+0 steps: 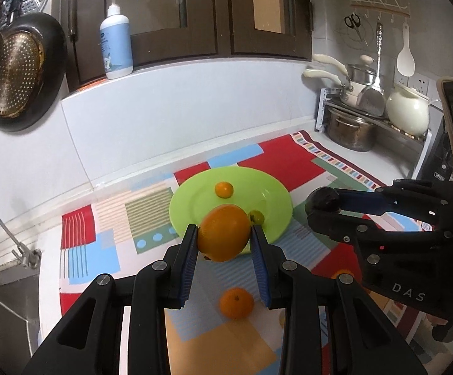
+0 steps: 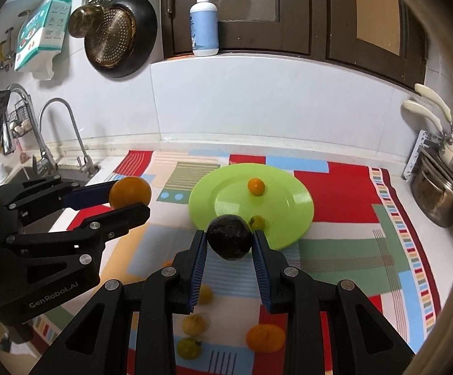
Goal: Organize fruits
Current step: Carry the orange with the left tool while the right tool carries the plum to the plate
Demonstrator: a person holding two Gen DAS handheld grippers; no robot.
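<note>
My left gripper (image 1: 224,234) is shut on a large orange (image 1: 224,232), held above the colourful mat just in front of the green plate (image 1: 195,200). To its right my right gripper (image 1: 323,206) is shut on a dark avocado (image 1: 321,201). The right wrist view shows the avocado (image 2: 229,237) pinched between the blue pads (image 2: 199,262), near the plate's (image 2: 288,212) front rim. The left gripper (image 2: 129,198) with the orange (image 2: 130,192) is at the left there. On the plate lie a small orange fruit (image 2: 256,186) and a small yellow-green one (image 2: 257,222).
Loose fruit lies on the mat below the grippers: an orange (image 1: 236,302), (image 2: 265,337) and small yellow fruits (image 2: 193,323), (image 2: 189,347). A sink and tap (image 2: 48,143) are at the left, a pot rack (image 1: 366,118) at the right, the tiled wall behind.
</note>
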